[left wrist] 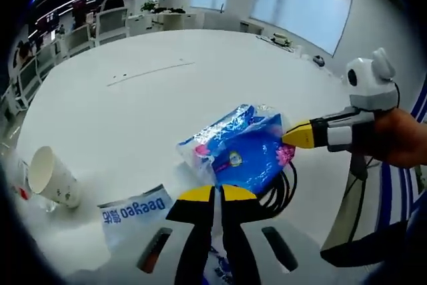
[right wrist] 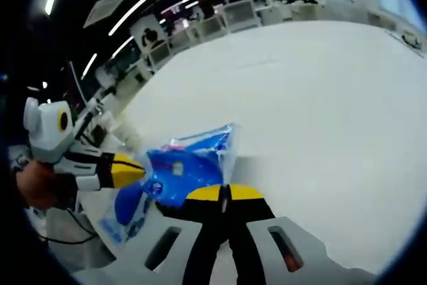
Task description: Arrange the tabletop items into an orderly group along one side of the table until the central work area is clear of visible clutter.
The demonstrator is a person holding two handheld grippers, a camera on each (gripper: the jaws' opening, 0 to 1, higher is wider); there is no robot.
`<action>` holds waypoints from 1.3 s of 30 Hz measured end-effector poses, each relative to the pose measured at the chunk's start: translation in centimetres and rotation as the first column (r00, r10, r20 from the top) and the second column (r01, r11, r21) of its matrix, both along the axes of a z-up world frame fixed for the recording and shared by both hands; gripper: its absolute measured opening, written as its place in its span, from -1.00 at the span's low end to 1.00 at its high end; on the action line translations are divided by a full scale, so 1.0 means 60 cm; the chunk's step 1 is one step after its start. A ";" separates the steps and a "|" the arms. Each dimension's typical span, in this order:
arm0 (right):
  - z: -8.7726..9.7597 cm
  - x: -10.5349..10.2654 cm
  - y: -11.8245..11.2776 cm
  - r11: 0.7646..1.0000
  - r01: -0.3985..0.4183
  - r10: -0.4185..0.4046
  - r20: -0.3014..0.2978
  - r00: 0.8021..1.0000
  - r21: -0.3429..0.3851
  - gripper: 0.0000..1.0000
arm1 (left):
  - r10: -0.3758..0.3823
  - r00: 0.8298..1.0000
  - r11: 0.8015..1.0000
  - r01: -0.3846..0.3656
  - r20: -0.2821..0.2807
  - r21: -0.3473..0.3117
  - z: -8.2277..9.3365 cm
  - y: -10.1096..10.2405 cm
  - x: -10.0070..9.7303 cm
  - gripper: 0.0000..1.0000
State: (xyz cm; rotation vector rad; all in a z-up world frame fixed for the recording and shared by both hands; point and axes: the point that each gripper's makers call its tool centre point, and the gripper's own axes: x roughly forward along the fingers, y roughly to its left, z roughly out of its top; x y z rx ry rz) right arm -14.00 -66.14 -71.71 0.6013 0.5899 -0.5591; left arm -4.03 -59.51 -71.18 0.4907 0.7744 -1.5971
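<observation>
A blue plastic packet (left wrist: 243,148) with pink and white print hangs just above the white table (left wrist: 153,105), held from two sides. My left gripper (left wrist: 216,195) is shut on its near edge. My right gripper (left wrist: 298,135) comes in from the right, held by a hand, and is shut on the packet's right corner. In the right gripper view the same packet (right wrist: 183,168) is pinched at its near edge by my right gripper (right wrist: 223,193), while my left gripper (right wrist: 128,169) grips its left end.
A paper cup (left wrist: 50,178) lies on its side at the near left. A white and blue pack (left wrist: 133,213) printed "Deegeo" lies beside my left jaws, and a black cable (left wrist: 281,191) is coiled under the packet. Chairs (left wrist: 110,23) line the far edge.
</observation>
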 end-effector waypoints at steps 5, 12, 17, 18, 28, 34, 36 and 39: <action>-0.006 0.000 -0.017 1.000 0.006 -0.006 -0.002 1.000 0.000 -1.00 | 0.017 1.000 1.000 -0.017 -0.016 -0.009 -0.003 -0.018 0.003 -1.00; -0.012 -0.008 -0.048 0.999 0.034 -0.034 -0.004 0.999 -0.001 -1.00 | 0.027 0.999 0.999 -0.028 -0.031 -0.021 -0.008 -0.051 -0.004 -1.00; -0.014 -0.009 -0.070 0.999 0.044 -0.044 -0.004 0.999 -0.004 -1.00 | 0.040 0.998 0.999 -0.041 -0.041 -0.023 -0.010 -0.073 -0.006 -1.00; -0.016 -0.010 -0.076 0.999 0.047 -0.047 -0.003 0.999 -0.002 -1.00 | 0.042 0.998 0.999 -0.043 -0.043 -0.025 -0.009 -0.077 -0.006 -1.00; -0.022 0.001 -0.130 0.998 0.069 -0.069 0.011 0.998 -0.001 -1.00 | 0.060 0.997 0.997 -0.062 -0.041 -0.043 -0.012 -0.130 0.009 -1.00; -0.054 0.008 -0.148 0.994 0.100 -0.101 0.015 0.995 0.039 -1.00 | 0.149 0.986 0.988 -0.151 -0.074 -0.033 -0.033 -0.149 0.017 -1.00; -0.062 0.007 -0.154 0.992 0.117 -0.118 0.017 0.993 0.047 -1.00 | 0.159 0.984 0.987 -0.162 -0.077 -0.022 -0.043 -0.150 0.015 -1.00; -0.073 0.006 -0.161 0.989 0.135 -0.136 0.016 0.991 0.065 -1.00 | 0.171 0.981 0.985 -0.172 -0.089 -0.003 -0.056 -0.152 0.012 -1.00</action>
